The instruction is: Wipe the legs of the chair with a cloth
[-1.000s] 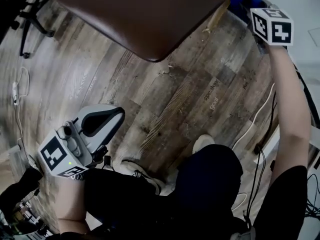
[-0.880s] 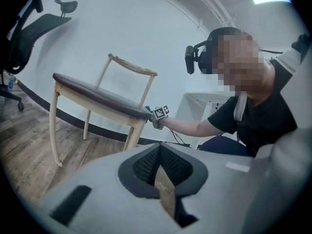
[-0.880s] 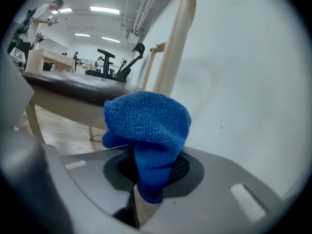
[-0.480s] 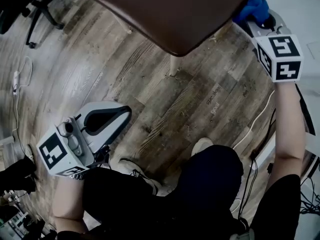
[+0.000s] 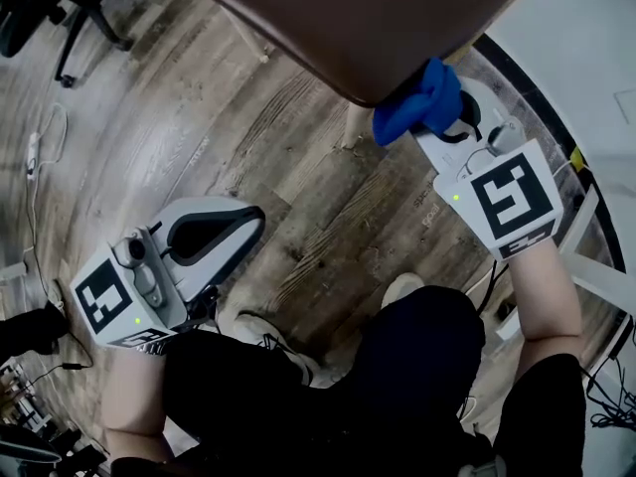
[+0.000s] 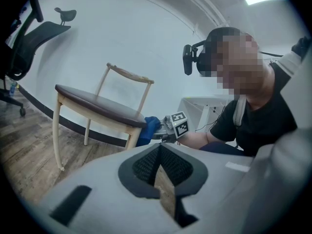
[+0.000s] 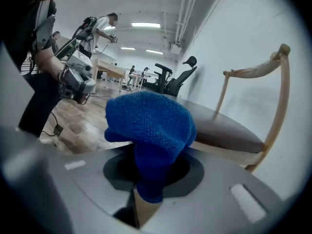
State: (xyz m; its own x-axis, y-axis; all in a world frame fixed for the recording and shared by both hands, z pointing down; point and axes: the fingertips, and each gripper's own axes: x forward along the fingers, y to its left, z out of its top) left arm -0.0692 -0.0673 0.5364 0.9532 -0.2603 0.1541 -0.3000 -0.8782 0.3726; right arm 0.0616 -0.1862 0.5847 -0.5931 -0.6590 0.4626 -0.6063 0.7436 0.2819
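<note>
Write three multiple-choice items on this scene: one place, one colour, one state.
1. Where is the cloth? A. on the floor B. in the right gripper, at the corner of the chair seat C. over the backrest
2. What colour is the cloth? A. blue B. white C. red
3. How is the left gripper? A. shut on the cloth B. shut, empty C. clamped on a chair leg
Answers: 1 B, its jaws pinch it by the seat; 2 A, plainly blue in all views; 3 B, its jaws meet with nothing between.

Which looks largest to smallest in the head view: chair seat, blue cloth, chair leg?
1. chair seat
2. blue cloth
3. chair leg, smallest, but foreshortened from above, so its true size is unsure.
</note>
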